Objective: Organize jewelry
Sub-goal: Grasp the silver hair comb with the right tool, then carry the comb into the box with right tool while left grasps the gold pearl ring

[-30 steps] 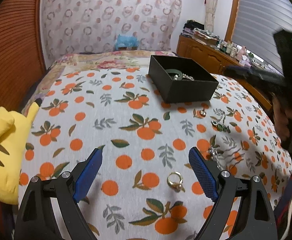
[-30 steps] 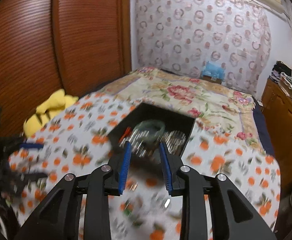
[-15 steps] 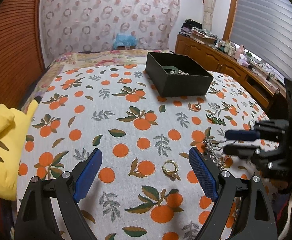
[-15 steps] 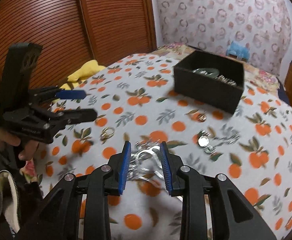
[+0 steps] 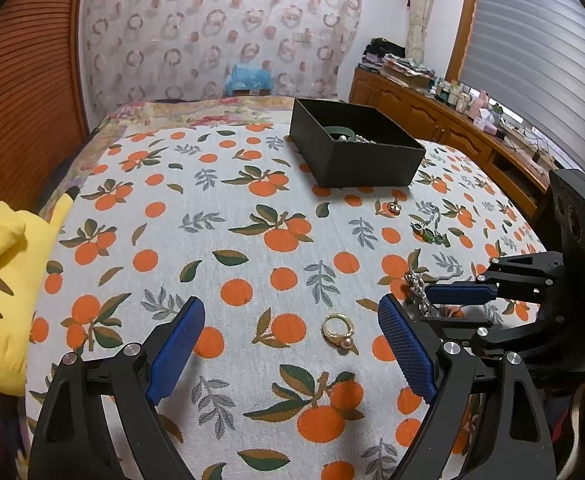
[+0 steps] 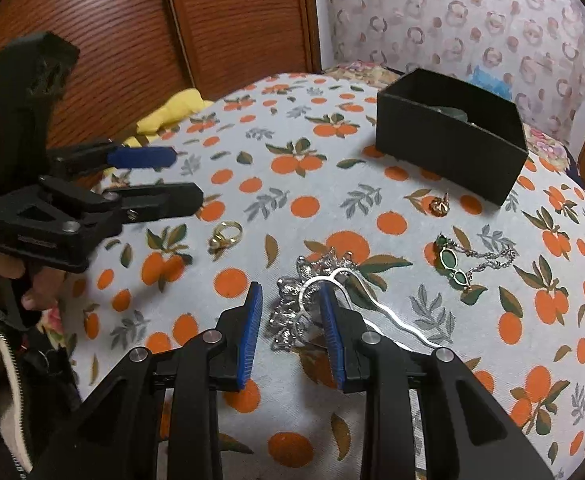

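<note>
Gold ring (image 5: pixel 337 332) — near hairpin (image 6: pixel 312 292); black box (image 5: pixel 356 152) beyond.

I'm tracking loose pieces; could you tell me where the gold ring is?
The gold ring lies on the bedspread between the left gripper's open fingers, left of the silver hairpin.

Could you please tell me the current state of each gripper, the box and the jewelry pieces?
left gripper: open, above the gold ring.
right gripper: open, astride the silver hairpin.
black box: open, jewelry inside.
green pendant necklace: on bedspread.
small earring: on bedspread.

Black tongs (image 6: pixel 290 330), blue ribbed pads (image 6: pixel 251 332), silver screws.
</note>
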A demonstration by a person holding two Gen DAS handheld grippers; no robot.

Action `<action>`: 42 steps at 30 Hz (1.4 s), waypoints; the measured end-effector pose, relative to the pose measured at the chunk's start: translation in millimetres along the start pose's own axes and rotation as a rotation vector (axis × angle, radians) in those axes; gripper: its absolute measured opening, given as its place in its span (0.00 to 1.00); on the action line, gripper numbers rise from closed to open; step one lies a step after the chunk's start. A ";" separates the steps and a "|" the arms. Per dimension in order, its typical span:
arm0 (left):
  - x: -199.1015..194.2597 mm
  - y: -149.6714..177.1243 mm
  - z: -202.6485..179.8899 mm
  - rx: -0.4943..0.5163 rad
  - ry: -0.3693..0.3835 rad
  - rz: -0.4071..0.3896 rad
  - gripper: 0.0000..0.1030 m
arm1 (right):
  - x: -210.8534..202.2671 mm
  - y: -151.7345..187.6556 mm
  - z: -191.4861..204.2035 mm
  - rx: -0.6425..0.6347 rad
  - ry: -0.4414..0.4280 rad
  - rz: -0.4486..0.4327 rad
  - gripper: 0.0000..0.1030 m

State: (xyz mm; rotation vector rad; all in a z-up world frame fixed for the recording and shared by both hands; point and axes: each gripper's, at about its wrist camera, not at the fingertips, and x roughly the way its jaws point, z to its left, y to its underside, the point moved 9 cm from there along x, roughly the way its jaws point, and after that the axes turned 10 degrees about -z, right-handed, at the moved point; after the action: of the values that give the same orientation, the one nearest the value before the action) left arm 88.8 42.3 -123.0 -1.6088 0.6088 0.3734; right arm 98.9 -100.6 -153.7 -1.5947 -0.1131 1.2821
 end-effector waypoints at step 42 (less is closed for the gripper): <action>25.7 23.1 -38.4 0.129 0.057 0.080 0.28 | -33.2 -41.5 -53.0 -0.066 0.164 -0.111 0.09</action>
State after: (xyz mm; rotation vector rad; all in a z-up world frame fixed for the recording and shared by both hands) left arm 91.8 -0.9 -151.3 -1.4789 0.7283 0.3411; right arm 145.5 -136.1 -106.9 -1.7191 -0.1405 1.0673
